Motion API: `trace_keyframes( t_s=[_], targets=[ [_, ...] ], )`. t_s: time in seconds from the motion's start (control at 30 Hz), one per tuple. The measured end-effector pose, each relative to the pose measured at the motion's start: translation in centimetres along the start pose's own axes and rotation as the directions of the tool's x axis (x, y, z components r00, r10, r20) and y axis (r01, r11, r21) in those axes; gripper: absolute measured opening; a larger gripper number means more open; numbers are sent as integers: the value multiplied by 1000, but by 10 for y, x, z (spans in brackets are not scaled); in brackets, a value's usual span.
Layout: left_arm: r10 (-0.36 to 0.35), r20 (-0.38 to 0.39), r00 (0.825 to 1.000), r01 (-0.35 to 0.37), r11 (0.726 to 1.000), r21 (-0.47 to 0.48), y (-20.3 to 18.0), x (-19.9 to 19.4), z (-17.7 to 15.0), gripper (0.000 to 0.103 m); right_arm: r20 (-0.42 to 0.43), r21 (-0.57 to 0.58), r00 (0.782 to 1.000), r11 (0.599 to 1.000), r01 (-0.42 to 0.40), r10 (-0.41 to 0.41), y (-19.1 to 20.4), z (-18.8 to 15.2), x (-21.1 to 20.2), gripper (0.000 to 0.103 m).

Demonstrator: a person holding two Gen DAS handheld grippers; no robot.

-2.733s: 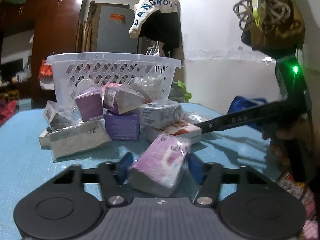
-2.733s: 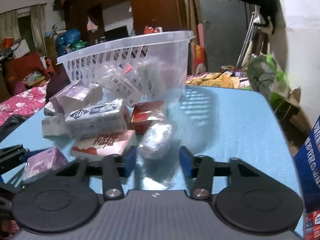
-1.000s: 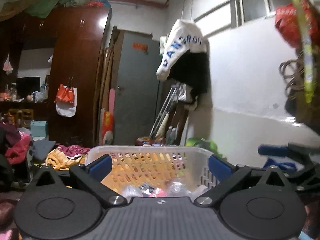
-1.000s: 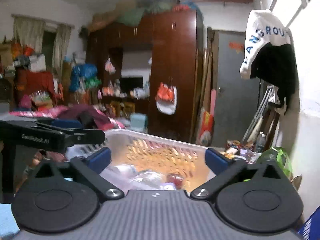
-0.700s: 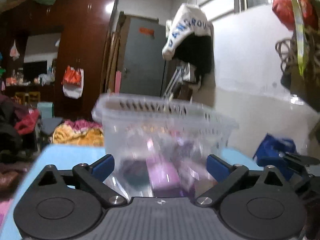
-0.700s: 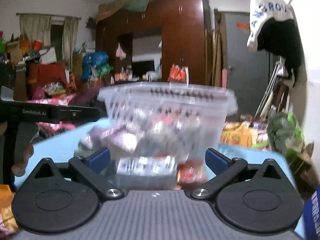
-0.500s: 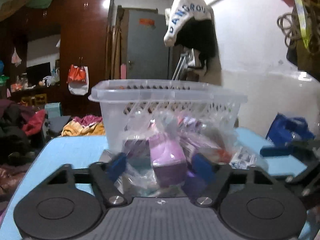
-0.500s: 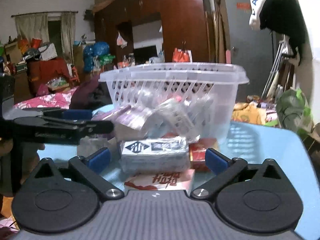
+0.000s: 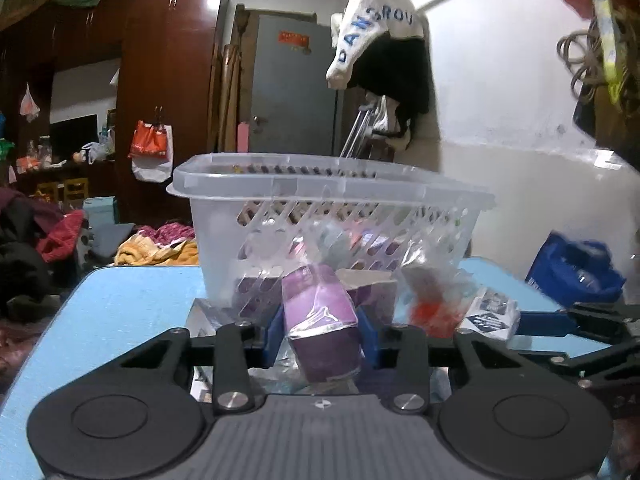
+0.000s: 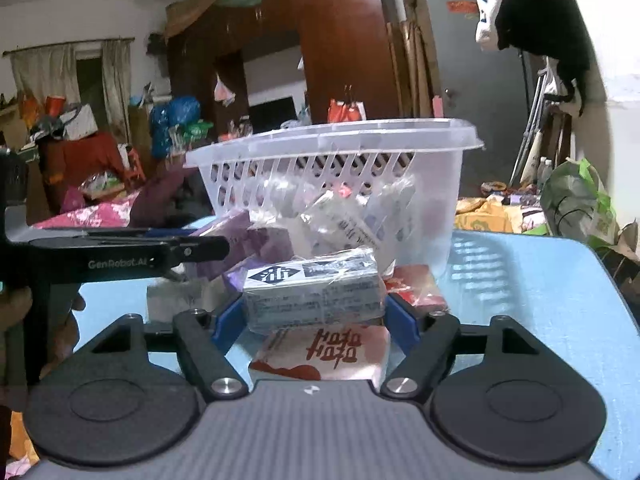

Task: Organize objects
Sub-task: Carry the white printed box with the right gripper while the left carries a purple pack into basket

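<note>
Left jaws: your left gripper (image 9: 322, 338) has just closed its blue pads on the purple shrink-wrapped pack (image 9: 320, 320), pinched across its narrow width so it can be lifted out of the pile.
Right jaws: your right gripper (image 10: 316, 314) has just been closing on the grey-and-white wrapped pack (image 10: 314, 290); both pads sit at its short ends, apparently gripping, though contact on the left end is partly hidden.
Under the right jaws: a pink-and-white pack with red lettering (image 10: 332, 354) lies flat on the counter (image 10: 540, 300), its near edge cut off by the gripper body.
Beside the left jaws: a red item in clear wrap (image 9: 434, 300), too blurred for you to name.
Destination: the clear slotted basket (image 9: 320, 188) stands just behind the pile, already holding several packs; its contents blur through the wall.
Judgement: both picks look meant for the basket.
Other gripper: your left unit's black arm (image 10: 120, 258) crosses the right view, hiding part of the purple packs.
</note>
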State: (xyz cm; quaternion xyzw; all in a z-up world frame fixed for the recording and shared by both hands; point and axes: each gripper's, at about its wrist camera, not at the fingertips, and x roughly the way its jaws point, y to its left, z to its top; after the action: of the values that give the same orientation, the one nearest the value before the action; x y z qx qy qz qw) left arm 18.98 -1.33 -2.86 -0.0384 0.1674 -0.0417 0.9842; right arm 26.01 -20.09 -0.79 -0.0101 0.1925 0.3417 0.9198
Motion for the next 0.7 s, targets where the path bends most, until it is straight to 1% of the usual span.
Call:
trace_keyframes(
  t_s=[0.1,0.13,0.2,0.23,0.27,0.37,0.57,0.7],
  targets=[
    [-68,93,993,69,997,-15,1,-15,-4,43,53,-10,999,1000,15,-14,2,-1,-7,76],
    [-106,125,987,109,994,-17,2,-19,-5,44,70,-15,997,1000,18,-17,5,0,-7,76],
    [-209,188,960,212,977,6,3,-28,-9,44,103,-29,995,999,17,-14,7,-1,-10,76],
    [-225,201,953,226,974,18,2,-30,-9,44,113,-31,994,999,19,-16,8,-1,-11,76],
    [-232,202,951,231,972,31,0,-30,-9,44,126,-29,992,999,24,-20,8,-2,-12,76],
    [-236,186,954,232,972,43,-4,-26,-10,44,155,-26,988,999,25,-21,7,-2,-14,76],
    [-228,199,953,221,973,59,-3,-28,-13,44,194,-52,981,998,39,-28,11,-1,-17,76],
    [-222,207,953,211,975,72,-7,-33,-13,44,208,-50,978,998,37,-25,10,-2,-18,76]
  ],
)
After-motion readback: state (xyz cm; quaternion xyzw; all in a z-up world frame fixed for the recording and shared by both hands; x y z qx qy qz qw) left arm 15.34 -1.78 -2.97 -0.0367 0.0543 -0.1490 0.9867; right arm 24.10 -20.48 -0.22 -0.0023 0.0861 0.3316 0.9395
